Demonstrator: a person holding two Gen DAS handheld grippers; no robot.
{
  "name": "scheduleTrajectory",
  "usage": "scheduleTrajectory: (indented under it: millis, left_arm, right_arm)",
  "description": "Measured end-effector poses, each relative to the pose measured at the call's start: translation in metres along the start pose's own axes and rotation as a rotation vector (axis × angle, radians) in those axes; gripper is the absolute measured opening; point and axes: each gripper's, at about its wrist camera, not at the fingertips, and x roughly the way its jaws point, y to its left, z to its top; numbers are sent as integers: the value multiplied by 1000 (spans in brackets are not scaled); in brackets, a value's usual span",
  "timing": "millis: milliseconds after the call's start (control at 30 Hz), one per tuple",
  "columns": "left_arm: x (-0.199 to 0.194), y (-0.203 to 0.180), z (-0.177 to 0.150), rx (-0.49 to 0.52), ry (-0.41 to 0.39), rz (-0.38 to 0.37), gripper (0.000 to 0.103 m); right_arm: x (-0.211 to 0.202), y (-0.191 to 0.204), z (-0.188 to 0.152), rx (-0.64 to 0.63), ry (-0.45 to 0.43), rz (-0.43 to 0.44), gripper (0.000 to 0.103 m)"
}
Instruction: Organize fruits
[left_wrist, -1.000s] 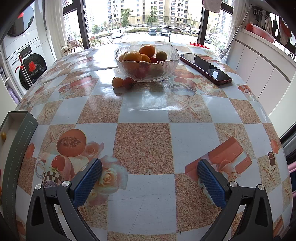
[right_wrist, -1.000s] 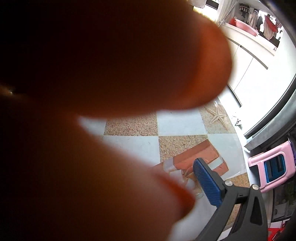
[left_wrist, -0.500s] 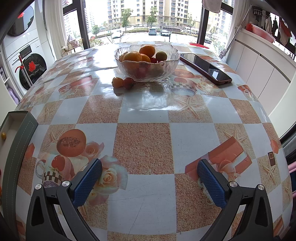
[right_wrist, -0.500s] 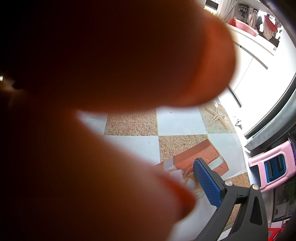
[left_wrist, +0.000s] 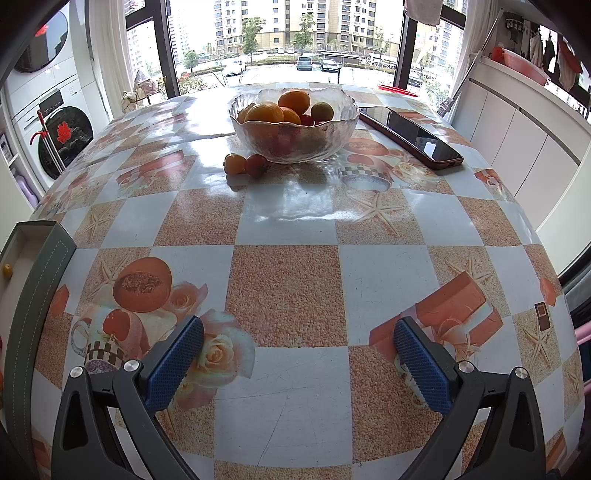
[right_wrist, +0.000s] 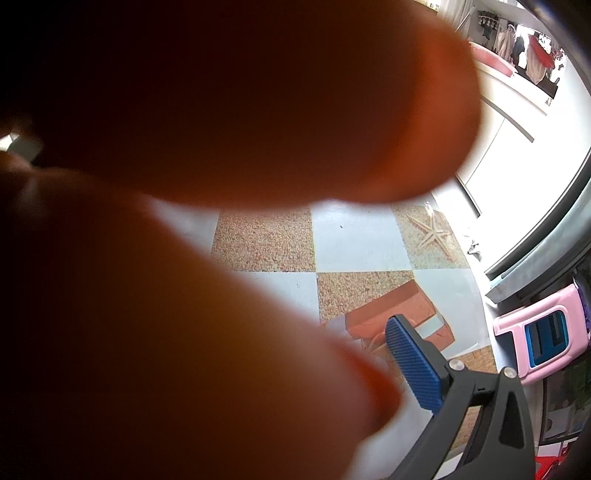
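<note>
My left gripper (left_wrist: 298, 354) sits low over the table (left_wrist: 369, 273), both blue pads (left_wrist: 173, 363) spread wide with nothing between them. At about nine o'clock a grey box (left_wrist: 33, 295) hangs at the table's edge. Toward twelve o'clock lie two small fruits, one orange (left_wrist: 235, 163) and one red (left_wrist: 256, 165), touching each other just beside the glass bowl (left_wrist: 295, 125). In the bowl I count three oranges on top, one greenish fruit and some red ones underneath. One phone (left_wrist: 413, 136) lies at one o'clock. My right gripper shows only one blue pad (right_wrist: 413, 365); blurred fingers (right_wrist: 258, 110) cover most of the lens, so I cannot tell its spread.
</note>
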Motion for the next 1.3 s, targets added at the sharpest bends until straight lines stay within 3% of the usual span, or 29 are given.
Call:
scheduleTrajectory:
  millis: [200,300,500,700,967,1300]
  left_arm:
    - [0,0,0,0,0,0,103]
    - [0,0,0,0,0,0,103]
    - [0,0,0,0,0,0,103]
    - [0,0,0,0,0,0,103]
    - [0,0,0,0,0,0,103]
    - [0,0,0,0,-1,0,103]
  right_arm:
    - [2,0,0,-5,-2,6,103]
    - [12,-15,2,56,16,47,103]
    - [26,-25,1,57,-12,34,103]
    - [1,-1,-22,65,-63,23,103]
    - [-15,4,4,98,-41,-1,103]
    - [-14,2,4,94,-49,-1,103]
